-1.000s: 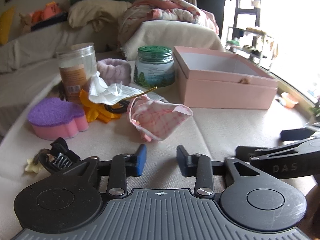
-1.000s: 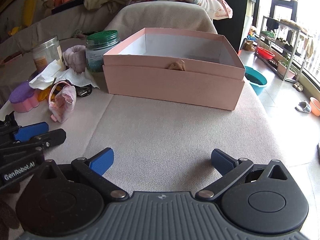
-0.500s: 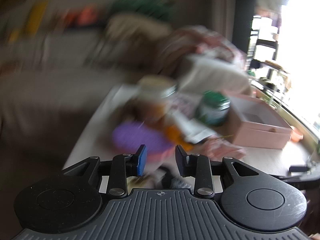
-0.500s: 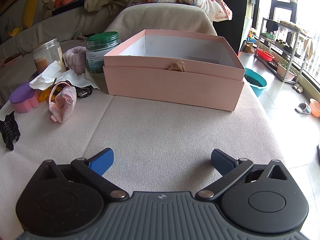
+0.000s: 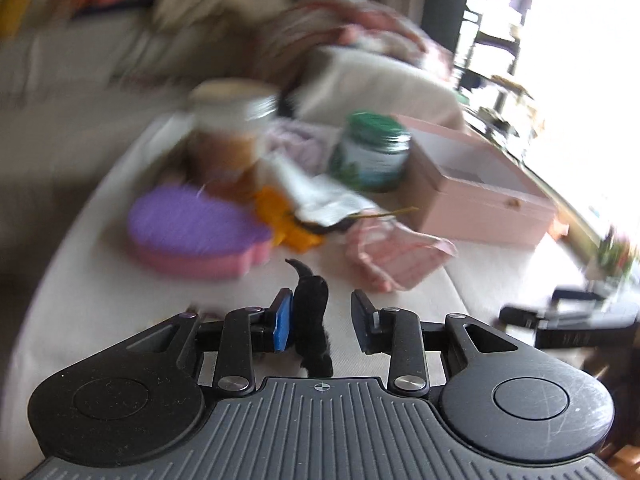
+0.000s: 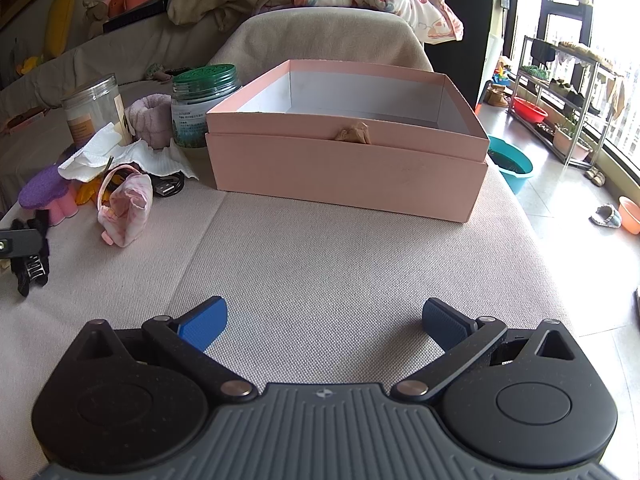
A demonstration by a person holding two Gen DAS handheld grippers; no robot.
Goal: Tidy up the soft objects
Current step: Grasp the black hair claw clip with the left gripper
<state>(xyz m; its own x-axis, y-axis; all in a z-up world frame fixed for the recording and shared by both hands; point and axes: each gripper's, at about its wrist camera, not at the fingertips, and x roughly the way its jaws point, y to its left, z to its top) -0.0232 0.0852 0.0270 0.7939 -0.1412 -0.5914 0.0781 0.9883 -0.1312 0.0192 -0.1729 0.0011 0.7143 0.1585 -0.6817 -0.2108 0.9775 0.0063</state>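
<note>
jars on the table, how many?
2. A clear jar with an orange label at the far left, and a green-lidded jar next to the pink box. More may hide behind the clutter.

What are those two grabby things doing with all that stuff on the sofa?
A person holds a gripper in each hand. The left gripper is open around a black hair claw clip, which sits between its fingers against the blue pad, not squeezed. The right gripper is open and empty over bare cushion. The pink box ahead looks empty. The purple sponge, pink checked pouch and fuzzy scrunchie lie outside it.
</note>
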